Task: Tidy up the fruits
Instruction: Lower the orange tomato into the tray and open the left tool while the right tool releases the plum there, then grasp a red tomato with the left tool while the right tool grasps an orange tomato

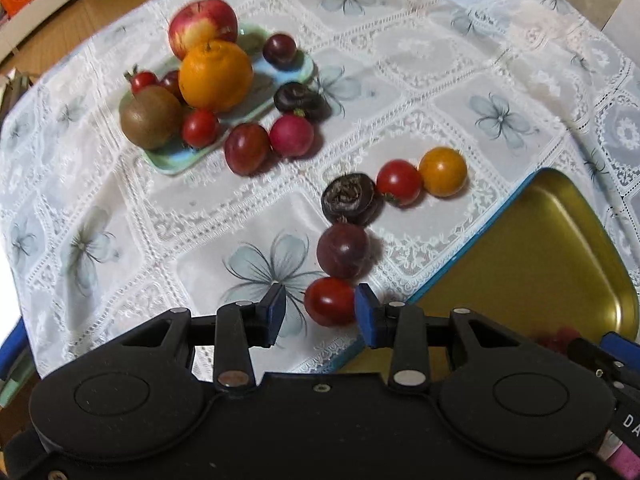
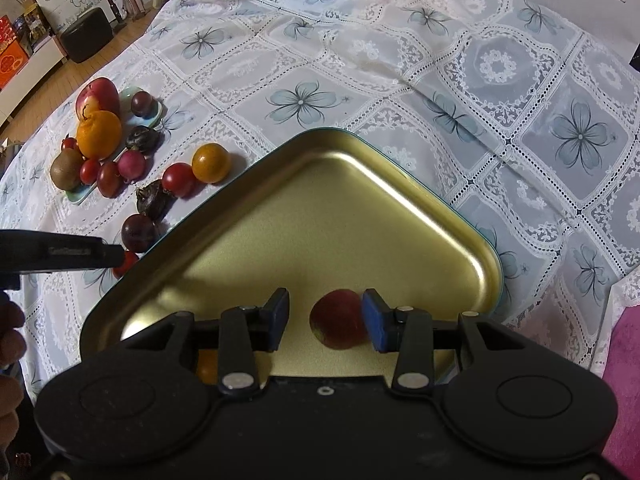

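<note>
Right now the left gripper [image 1: 320,312] hangs released around a red cherry tomato [image 1: 330,301] on the desk, while the right gripper [image 2: 325,318], also unclenched, half-hides a reddish fruit [image 2: 336,318] at the gold tray's [image 2: 320,216] six o'clock.

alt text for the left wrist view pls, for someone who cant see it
The left tool hangs open around a red cherry tomato on a lace tablecloth, beside a gold tray. Beyond lie more small fruits and a green plate holding an apple, orange and kiwi.
</note>
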`<state>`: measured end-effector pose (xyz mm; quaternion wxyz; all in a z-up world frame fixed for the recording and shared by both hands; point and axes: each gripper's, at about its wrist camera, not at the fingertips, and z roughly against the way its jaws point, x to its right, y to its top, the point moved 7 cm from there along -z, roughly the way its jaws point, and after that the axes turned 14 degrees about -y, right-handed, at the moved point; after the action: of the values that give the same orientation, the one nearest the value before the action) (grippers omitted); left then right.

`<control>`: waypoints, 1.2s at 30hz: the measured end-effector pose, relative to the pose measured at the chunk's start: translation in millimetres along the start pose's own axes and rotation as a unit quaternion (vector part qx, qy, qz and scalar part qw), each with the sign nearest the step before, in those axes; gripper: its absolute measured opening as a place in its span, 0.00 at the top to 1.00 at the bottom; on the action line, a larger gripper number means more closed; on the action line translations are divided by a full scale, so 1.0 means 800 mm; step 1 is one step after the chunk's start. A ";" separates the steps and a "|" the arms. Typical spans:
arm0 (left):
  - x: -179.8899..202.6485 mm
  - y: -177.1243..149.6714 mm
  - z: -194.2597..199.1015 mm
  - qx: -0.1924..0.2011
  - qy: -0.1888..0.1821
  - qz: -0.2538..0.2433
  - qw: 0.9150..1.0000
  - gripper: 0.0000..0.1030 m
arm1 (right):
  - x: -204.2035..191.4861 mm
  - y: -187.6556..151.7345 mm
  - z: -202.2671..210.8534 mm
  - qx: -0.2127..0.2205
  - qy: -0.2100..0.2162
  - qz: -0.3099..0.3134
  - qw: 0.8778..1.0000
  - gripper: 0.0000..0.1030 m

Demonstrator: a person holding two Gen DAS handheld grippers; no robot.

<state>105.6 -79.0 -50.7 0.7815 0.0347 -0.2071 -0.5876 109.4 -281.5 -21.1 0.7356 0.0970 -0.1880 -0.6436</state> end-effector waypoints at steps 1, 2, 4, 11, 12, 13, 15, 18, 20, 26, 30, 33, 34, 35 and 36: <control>0.000 -0.001 -0.004 -0.005 -0.004 0.002 1.000 0.55 | 0.000 0.000 -0.001 0.001 -0.002 0.000 1.000 0.58; -0.001 -0.002 -0.008 -0.010 -0.008 0.003 1.000 0.55 | 0.000 0.000 -0.002 0.002 -0.003 0.000 1.000 0.58; -0.001 -0.003 -0.015 -0.018 -0.010 0.005 1.000 0.54 | -0.002 0.000 -0.005 0.004 -0.004 0.001 1.000 0.58; -0.004 -0.001 -0.029 -0.023 -0.010 0.006 1.000 0.53 | -0.009 -0.001 -0.014 0.002 -0.004 0.004 1.000 0.58; -0.004 -0.001 -0.029 -0.024 -0.012 0.001 1.000 0.55 | -0.010 -0.001 -0.015 0.002 -0.004 0.005 1.000 0.58; -0.003 -0.001 -0.029 -0.026 -0.015 -0.003 1.000 0.56 | -0.012 -0.002 -0.017 0.000 -0.003 0.004 1.000 0.58; -0.004 0.001 -0.025 -0.028 -0.021 -0.005 0.999 0.56 | -0.014 -0.001 -0.018 0.004 -0.010 0.004 1.000 0.58; -0.009 0.005 -0.017 -0.028 -0.032 -0.008 0.999 0.56 | -0.016 0.000 -0.016 0.004 -0.010 0.004 1.000 0.58; -0.013 0.009 -0.006 -0.026 -0.037 -0.017 0.999 0.56 | -0.015 0.005 -0.010 0.004 0.000 -0.011 1.000 0.58; -0.043 0.026 0.025 -0.008 -0.028 -0.020 0.999 0.56 | -0.025 0.031 0.010 0.001 0.028 -0.027 0.999 0.58; -0.061 0.038 0.034 0.002 -0.016 -0.021 1.000 0.56 | -0.048 0.067 0.014 -0.020 0.051 -0.024 0.998 0.58; -0.072 0.041 0.037 0.007 -0.017 -0.018 1.000 0.56 | -0.072 0.095 0.015 -0.029 0.060 -0.013 0.998 0.58; -0.075 0.042 0.037 0.007 -0.019 -0.017 1.000 0.56 | -0.080 0.105 0.014 -0.030 0.060 -0.008 0.998 0.58; -0.078 0.042 0.037 0.007 -0.021 -0.018 1.000 0.56 | -0.088 0.113 0.011 -0.028 0.059 -0.003 0.998 0.58; -0.080 0.042 0.037 0.007 -0.023 -0.019 1.000 0.56 | -0.096 0.120 0.008 -0.026 0.057 0.000 0.998 0.58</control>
<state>111.1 -3.7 -31.9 0.7651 0.0307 -0.2282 -0.6014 186.8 -190.9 10.3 0.7474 0.1144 -0.1283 -0.6418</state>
